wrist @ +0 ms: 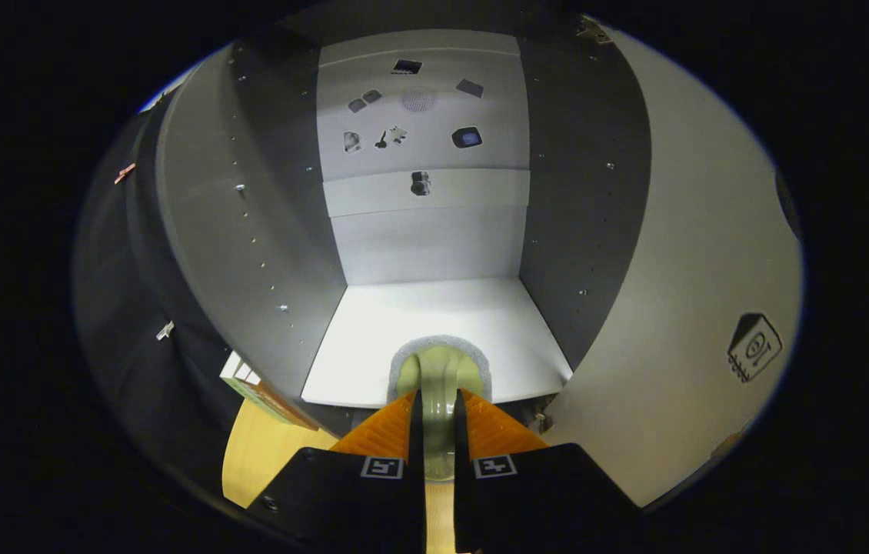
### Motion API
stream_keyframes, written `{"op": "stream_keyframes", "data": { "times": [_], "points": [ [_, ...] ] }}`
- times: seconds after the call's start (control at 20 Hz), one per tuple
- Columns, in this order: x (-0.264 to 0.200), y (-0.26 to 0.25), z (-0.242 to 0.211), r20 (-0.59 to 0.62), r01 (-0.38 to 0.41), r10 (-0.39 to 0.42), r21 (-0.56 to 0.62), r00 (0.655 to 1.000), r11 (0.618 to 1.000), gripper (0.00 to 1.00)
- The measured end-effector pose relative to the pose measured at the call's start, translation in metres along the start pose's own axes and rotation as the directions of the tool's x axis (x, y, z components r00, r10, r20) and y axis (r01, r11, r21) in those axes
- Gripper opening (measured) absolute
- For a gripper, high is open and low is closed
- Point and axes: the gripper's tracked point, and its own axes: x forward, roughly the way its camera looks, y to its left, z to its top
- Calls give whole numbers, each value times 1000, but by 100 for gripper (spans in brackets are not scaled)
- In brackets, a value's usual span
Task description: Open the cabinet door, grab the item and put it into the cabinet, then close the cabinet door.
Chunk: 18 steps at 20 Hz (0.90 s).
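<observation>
- I have the gripper (pixel 439 431) pointed straight into the open cabinet (pixel 250 231), its two fingers (pixel 384 435) drawn in narrow with only a slim gap between them.
- Both fingers press on a pale greenish cup (pixel 441 377); a thin part of it, which looks like the handle or rim, runs down through the gap.
- The cup's rounded body sits just ahead of the fingertips, ringed by a grey edge. I cannot tell whether that ring is part of the cup.
- The cup hangs over the front edge of the cabinet's white shelf (pixel 434 323); I cannot tell if it touches the shelf.
- The shelf beyond the cup is bare, and a white back panel (pixel 427 246) rises behind it.
- Higher up on the back panel I see several small dark shapes (pixel 467 138), too small to make out.
- The grey side walls carry rows of small holes and pegs.
- The cabinet door (pixel 696 308) stands swung open beside the right wall, with a small dark sticker (pixel 754 346) on its pale face.
- Below the cabinet's left side I see a yellow wooden surface (pixel 258 454), and a small box (pixel 254 385) sits at the cabinet's lower left corner.
</observation>
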Motion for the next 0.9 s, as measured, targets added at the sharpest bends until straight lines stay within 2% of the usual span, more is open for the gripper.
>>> {"op": "stream_keyframes", "data": {
  "times": [0.4,0.9],
  "points": [
    [62,-7,16,-42,15,-16,-4,999,1000,18],
    [128,-17,12,-119,10,-14,-35,993,999,18]
  ]
}}
